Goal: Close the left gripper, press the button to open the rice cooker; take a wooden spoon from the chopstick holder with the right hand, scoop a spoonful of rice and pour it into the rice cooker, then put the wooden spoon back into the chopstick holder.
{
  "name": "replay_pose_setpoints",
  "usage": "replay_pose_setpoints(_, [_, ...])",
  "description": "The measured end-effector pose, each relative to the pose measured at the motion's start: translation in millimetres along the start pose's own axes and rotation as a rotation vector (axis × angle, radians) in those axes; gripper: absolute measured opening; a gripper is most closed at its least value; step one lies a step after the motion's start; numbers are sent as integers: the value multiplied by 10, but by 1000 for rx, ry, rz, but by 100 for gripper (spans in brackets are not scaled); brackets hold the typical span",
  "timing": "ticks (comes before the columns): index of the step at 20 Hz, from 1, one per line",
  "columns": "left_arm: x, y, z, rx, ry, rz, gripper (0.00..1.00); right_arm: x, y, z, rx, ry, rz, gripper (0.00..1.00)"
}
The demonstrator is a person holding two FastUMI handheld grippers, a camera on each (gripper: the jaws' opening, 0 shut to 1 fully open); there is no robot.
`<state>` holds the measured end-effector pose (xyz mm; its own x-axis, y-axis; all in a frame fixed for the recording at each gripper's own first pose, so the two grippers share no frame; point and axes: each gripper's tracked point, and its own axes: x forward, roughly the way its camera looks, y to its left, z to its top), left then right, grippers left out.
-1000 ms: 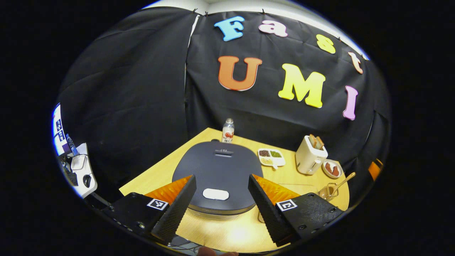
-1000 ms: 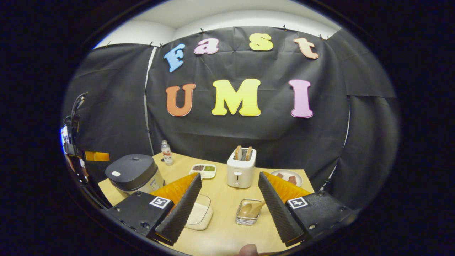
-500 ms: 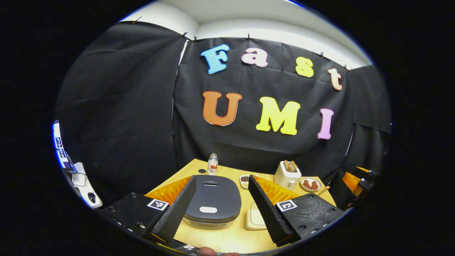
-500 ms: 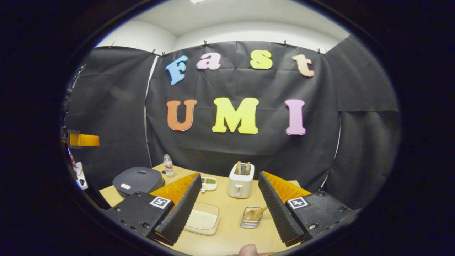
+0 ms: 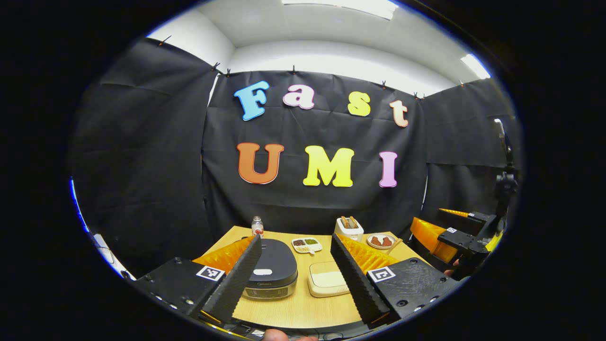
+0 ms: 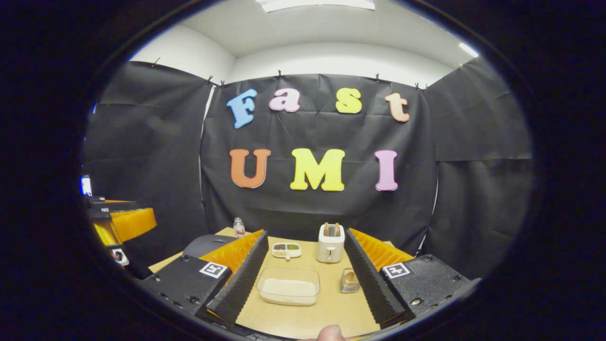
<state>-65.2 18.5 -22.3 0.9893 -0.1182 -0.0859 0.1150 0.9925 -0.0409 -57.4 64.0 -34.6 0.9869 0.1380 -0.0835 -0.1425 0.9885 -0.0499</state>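
The dark rice cooker [image 5: 271, 270] stands on the wooden table [image 5: 298, 308] with its lid down and a pale button [image 5: 262, 272] on top. My left gripper [image 5: 296, 239] hangs open well back from it, holding nothing. In the right gripper view, the cooker [image 6: 206, 244] is partly hidden behind one finger. A clear container of rice [image 6: 289, 286] lies in front of my open right gripper [image 6: 305, 234]. To its right stands the wire chopstick holder [image 6: 350, 280] with the wooden spoon [image 6: 351, 275] in it. The right gripper [image 5: 440, 225] also shows at the right edge of the left gripper view.
A white toaster [image 6: 330, 242] with bread, a divided dish [image 6: 286, 249] and a small bottle [image 6: 239, 226] stand toward the back of the table. A plate of food [image 5: 380, 240] sits beside the toaster [image 5: 349, 226]. The left gripper [image 6: 125, 222] shows at the left edge.
Both grippers have drawn back and tilted up, so the table and its objects look smaller and farther off. Both stayed open and held nothing.
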Motion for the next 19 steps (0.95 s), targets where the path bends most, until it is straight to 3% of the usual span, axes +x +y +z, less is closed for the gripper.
replay_pose_setpoints(6, [-312, 2, -14, -11, -12, -37, 94, -417, 227, 35, 3, -2, -17, 100])
replay_pose_setpoints(19, [-463, 95, -21, -21, -19, -43, 94, -638, 309, 65, 0, -14, -27, 100])
